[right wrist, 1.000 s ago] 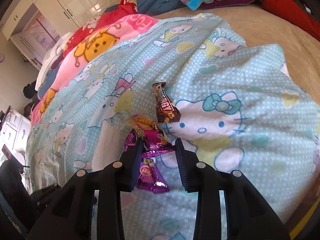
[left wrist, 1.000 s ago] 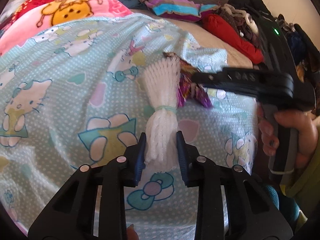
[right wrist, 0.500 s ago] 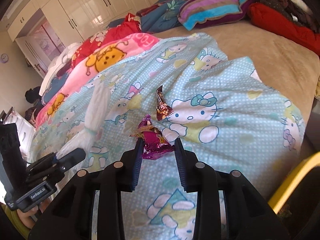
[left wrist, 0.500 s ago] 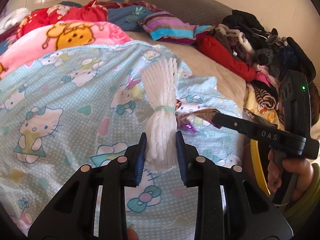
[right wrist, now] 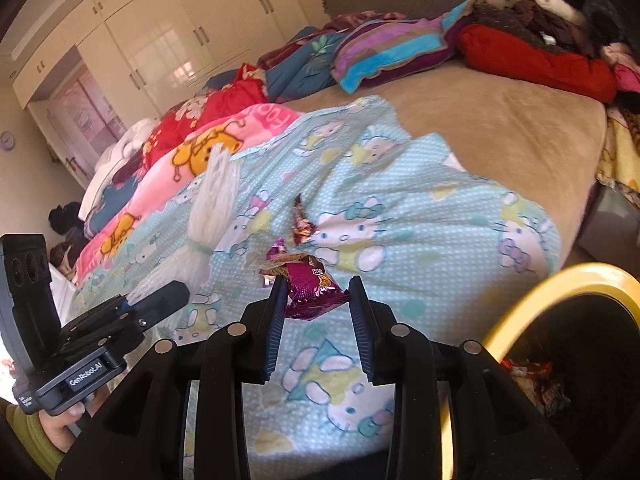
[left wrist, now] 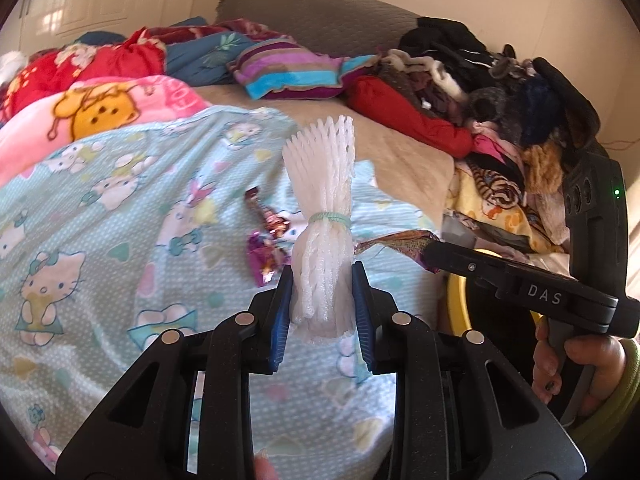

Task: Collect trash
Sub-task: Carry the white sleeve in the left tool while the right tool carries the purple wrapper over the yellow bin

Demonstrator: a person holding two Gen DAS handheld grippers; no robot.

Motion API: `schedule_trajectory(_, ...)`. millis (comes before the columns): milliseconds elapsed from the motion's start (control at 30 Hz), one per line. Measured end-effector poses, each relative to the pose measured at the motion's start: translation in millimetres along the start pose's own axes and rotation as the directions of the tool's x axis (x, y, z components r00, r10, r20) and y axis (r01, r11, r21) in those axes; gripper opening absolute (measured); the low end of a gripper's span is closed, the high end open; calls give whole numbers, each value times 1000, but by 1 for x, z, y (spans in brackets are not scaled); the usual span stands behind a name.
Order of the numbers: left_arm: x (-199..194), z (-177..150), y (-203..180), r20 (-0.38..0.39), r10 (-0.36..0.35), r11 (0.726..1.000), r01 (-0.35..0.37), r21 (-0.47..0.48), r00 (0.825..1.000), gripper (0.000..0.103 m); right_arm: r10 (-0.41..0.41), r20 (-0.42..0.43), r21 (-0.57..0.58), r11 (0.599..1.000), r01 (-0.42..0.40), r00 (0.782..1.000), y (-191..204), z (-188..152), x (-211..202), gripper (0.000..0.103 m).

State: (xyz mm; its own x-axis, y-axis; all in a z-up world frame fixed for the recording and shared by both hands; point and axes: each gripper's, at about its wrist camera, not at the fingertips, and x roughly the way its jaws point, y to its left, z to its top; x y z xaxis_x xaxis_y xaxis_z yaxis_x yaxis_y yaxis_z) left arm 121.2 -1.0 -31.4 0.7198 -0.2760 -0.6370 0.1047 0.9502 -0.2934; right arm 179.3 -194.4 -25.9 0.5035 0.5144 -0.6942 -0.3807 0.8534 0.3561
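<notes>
My left gripper (left wrist: 322,292) is shut on a white foam fruit net (left wrist: 322,220) tied with a green band and holds it upright above the bed. My right gripper (right wrist: 318,300) is shut on a magenta snack wrapper (right wrist: 310,290); from the left wrist view it (left wrist: 430,254) shows at the right with the wrapper (left wrist: 394,242) at its tip. A brown snack wrapper (right wrist: 301,224) and a purple wrapper (left wrist: 264,254) lie on the light blue cartoon-cat blanket (right wrist: 420,208). A yellow-rimmed bin (right wrist: 532,312) with trash inside stands at the lower right.
A pink cartoon blanket (left wrist: 100,112), a striped pillow (left wrist: 288,70) and a pile of clothes (left wrist: 480,92) lie at the back of the bed. White wardrobes (right wrist: 160,40) stand behind. The bin's rim (left wrist: 456,304) shows beside the bed's edge.
Both grippers have lifted off the blanket and drawn back with their trash. The right gripper has moved right, and the yellow bin has come into view beneath it.
</notes>
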Motion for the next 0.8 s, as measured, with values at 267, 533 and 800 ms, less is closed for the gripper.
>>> schedule_trajectory(267, 0, 2, -28, 4, -38, 998, 38, 53, 999, 22, -45, 36, 46, 998, 43, 998, -26, -15, -29, 30)
schedule_trajectory(533, 0, -2, -53, 2, -68, 993, 67, 99, 998, 22, -88, 68, 105, 991, 80, 994, -54, -29, -56, 30)
schedule_trajectory(800, -1, -5, -79, -8, -97, 984, 97, 148, 995, 22, -128, 106, 160, 981, 110, 986, -80, -37, -81, 30)
